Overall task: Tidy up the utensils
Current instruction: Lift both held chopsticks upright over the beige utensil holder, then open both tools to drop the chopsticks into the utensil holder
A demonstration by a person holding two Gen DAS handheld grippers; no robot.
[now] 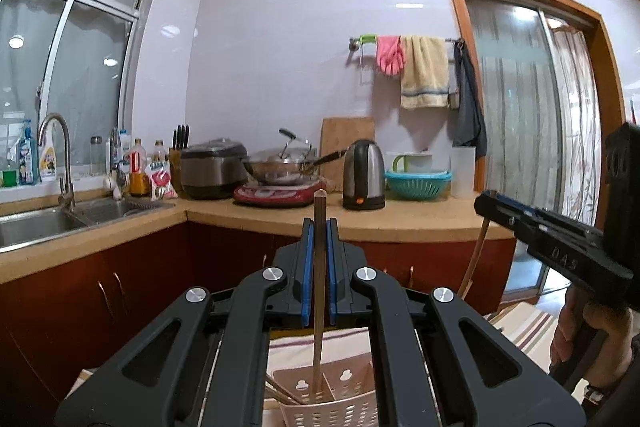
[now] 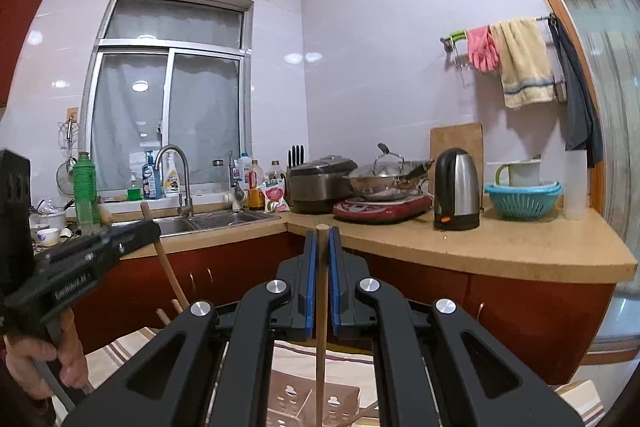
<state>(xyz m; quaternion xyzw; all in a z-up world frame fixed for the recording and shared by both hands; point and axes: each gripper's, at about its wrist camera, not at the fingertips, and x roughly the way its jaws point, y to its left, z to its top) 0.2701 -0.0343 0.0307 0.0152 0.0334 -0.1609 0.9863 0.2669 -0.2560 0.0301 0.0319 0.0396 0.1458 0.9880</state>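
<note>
Here each hand holds one chopstick upright. The left gripper (image 1: 319, 227) is clenched on a dark chopstick (image 1: 319, 287), whose long axis runs from twelve to six o'clock between the blue pads; its lower end stands inside the perforated holder (image 1: 340, 407), directly below the jaws. The right gripper (image 2: 321, 239) is clenched on a pale chopstick (image 2: 320, 327), also vertical, with the same holder (image 2: 312, 403) at six o'clock under it (I cannot tell if this tip is already inside). In the left view the right gripper (image 1: 486, 205) appears at three o'clock. I judge the left stick is nearer to its place: both need only a straight way down, without tilting.
</note>
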